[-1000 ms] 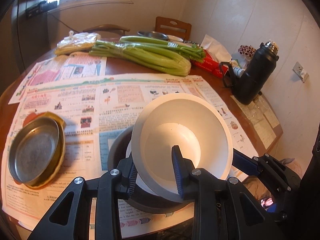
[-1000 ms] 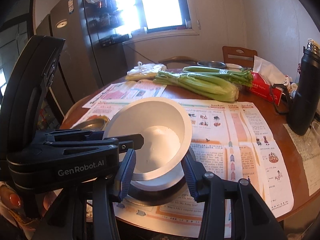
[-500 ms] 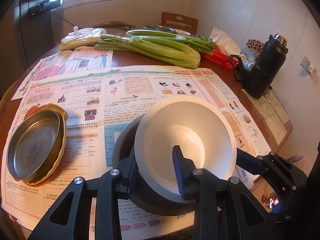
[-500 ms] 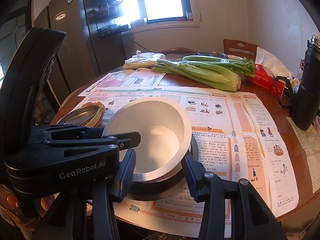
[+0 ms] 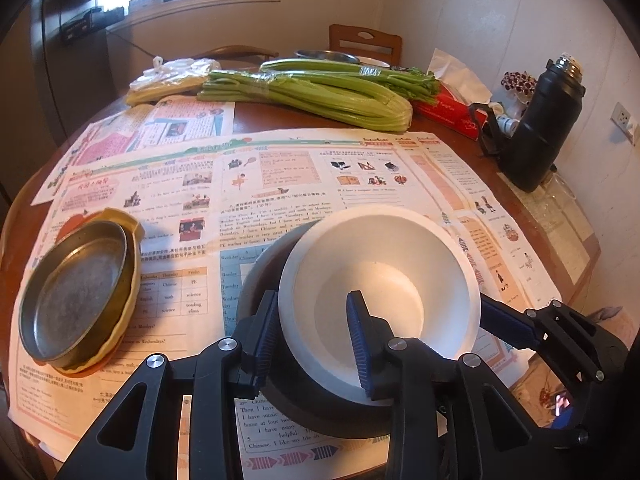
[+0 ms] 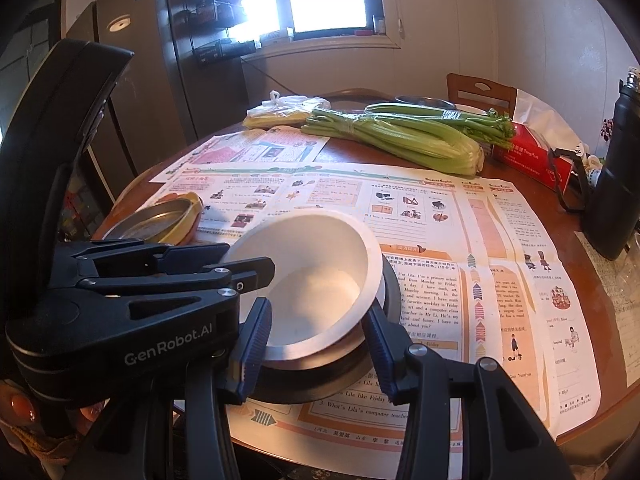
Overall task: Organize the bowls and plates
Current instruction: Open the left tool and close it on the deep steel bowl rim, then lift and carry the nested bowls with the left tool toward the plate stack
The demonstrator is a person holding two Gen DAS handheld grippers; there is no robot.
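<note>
A white bowl (image 5: 384,280) sits tilted inside a dark grey bowl (image 5: 256,284) on the newspaper. My left gripper (image 5: 314,336) straddles the white bowl's near rim, one finger inside and one outside. Its jaws are opening, and the pads still look to be against the wall. My right gripper (image 6: 316,344) is shut across the white bowl (image 6: 316,280) from the other side, and one blue finger (image 5: 500,320) shows under the rim. A metal plate (image 5: 76,292) rests in a yellow dish (image 5: 128,280) at the left.
Newspaper sheets (image 5: 280,184) cover the round wooden table (image 5: 560,248). At the far side lie celery bunches (image 5: 320,92), a plastic bag (image 5: 172,76) and a red tissue box (image 5: 452,112). A black flask (image 5: 540,128) stands at the right. A chair (image 5: 364,40) is behind.
Both grippers and the white bowl have sunk a little toward the table, settling the bowl deeper into the dark one. The grips look much the same.
</note>
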